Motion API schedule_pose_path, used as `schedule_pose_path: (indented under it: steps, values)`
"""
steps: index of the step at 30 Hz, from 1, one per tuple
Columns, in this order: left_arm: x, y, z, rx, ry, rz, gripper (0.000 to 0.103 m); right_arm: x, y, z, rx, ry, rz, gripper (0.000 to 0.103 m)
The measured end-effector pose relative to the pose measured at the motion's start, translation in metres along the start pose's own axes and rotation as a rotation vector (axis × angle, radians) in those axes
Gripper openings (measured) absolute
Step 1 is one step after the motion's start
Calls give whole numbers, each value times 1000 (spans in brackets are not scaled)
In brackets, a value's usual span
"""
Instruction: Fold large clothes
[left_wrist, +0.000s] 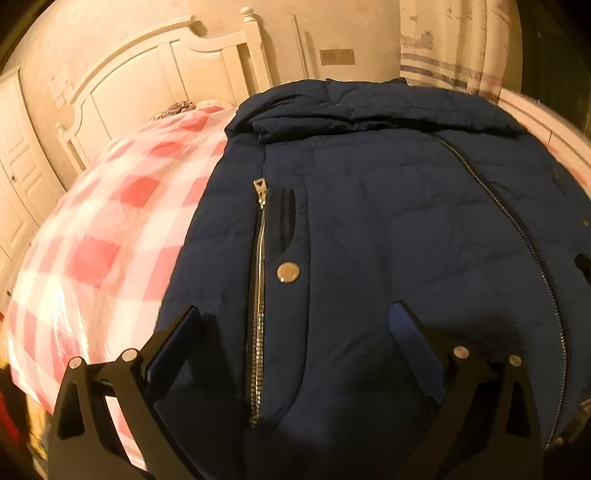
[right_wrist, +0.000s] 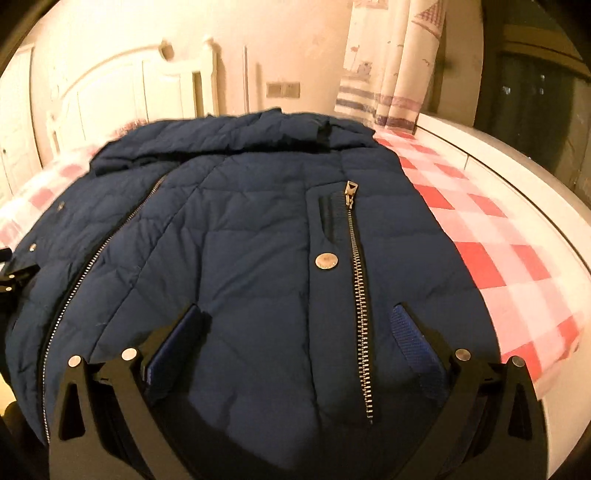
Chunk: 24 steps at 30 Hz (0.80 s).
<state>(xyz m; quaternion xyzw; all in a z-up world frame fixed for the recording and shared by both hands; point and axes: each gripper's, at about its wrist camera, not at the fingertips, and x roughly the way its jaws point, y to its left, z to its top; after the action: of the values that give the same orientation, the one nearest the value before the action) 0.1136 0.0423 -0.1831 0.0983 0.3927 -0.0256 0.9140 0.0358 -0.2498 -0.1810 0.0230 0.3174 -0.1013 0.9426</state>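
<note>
Gaping wide, both the left gripper (left_wrist: 295, 314) and right gripper (right_wrist: 297, 312) are hovering empty over the navy quilted jacket (left_wrist: 388, 229) — it is lying on a red-checked bedspread (left_wrist: 110, 229), white headboard (left_wrist: 147, 74) and curtain (right_wrist: 391, 62) behind.

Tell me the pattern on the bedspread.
Red-and-white checks on the bedspread; clearest in the right wrist view.

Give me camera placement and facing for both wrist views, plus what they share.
Left wrist: on the left gripper, over the navy jacket, facing the headboard; only its open black fingers show.
Right wrist: on the right gripper, over the jacket's other front panel, facing wall and curtain; its open fingers, plus a dark part at left edge.
Shared: jacket, red-checked bedcover, headboard.
</note>
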Motion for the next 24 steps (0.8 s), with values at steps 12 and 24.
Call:
schedule_pose_path:
  steps: [12,24]
  values:
    - [-42,8,-37,53,-51,-11,101,-46,-8,-16,-1,60,36,98]
    - [-64,63,-66,-43,-42,-120,101,-72,-75,-65,113,160,171,98]
